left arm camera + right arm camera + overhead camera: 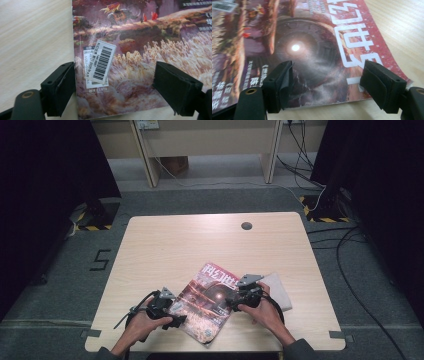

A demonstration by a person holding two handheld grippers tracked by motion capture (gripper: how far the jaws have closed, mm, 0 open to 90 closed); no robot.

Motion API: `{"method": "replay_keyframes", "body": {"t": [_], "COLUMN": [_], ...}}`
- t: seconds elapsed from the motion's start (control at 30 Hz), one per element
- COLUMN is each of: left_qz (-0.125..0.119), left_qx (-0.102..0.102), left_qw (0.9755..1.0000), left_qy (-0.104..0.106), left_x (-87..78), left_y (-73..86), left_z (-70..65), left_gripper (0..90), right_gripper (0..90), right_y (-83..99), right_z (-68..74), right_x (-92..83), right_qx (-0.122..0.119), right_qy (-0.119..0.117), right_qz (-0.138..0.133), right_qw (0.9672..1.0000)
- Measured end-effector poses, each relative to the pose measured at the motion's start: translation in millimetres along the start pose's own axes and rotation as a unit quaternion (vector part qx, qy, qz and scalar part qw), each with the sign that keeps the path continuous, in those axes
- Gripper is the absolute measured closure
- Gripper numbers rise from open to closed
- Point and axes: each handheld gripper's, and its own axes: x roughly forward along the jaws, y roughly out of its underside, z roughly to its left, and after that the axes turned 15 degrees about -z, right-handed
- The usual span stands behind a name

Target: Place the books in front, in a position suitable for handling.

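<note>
Magazine [207,301] lower centre on the surface [165,245] — left claw [176,319] and right claw [233,301] both released, jaws spread over its cover, grasping nothing.

Two black hand-held grippers, each carried in a bare hand with a dark cuff showing at the wrist.

The left hand-held gripper [176,319] is showing a matt black body with a small grey three-cornered plate on top and a black cable looping off behind it; the right hand-held gripper [233,302] is wearing a larger grey plate of the same shape. Up close, each is showing two blocky black jaws with flat rubbery pads [65,86], a small screw hole in each jaw block, and a brass-ringed hole in the black bracket below.
</note>
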Motion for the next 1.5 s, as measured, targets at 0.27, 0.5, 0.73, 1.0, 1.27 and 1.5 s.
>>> {"method": "replay_keyframes", "body": {"t": [0.27, 0.5, 0.73, 1.0, 1.27, 1.5], "left_qz": [0.001, -0.004, -0.004, 0.001, -0.003, -0.021], "left_qx": [0.014, 0.032, 0.042, 0.044, 0.050, 0.064], "left_qw": [0.9998, 0.9994, 0.9990, 0.9990, 0.9988, 0.9977], "left_qy": [0.011, 0.013, 0.012, 0.004, 0.001, 0.005], "left_x": [-3.2, -4.9, 0.2, 5.9, 19.8, 24.4], "left_y": [4.4, 7.9, 5.7, 0.6, -8.7, -15.4], "left_z": [-14.3, -27.3, -34.9, -40.8, -53.1, -60.6], "left_gripper": [18.0, 17.2, 13.7, 12.0, 8.1, 14.7], "right_gripper": [25.8, 22.9, 21.4, 24.0, 24.1, 25.7], "right_y": [0.1, 6.5, -0.1, -13.3, -18.9, -25.6], "right_z": [-3.4, -2.6, -5.3, -14.1, -28.2, -37.2], "right_x": [-16.6, -14.1, -1.1, 20.6, 29.2, 36.4], "right_qx": [0.015, 0.018, 0.000, -0.014, -0.010, -0.009], "right_qy": [0.007, 0.007, 0.021, 0.019, 0.024, 0.034], "right_qz": [-0.006, 0.007, 0.012, 0.014, 0.013, 0.014], "right_qw": [0.9998, 0.9998, 0.9997, 0.9996, 0.9996, 0.9993]}}
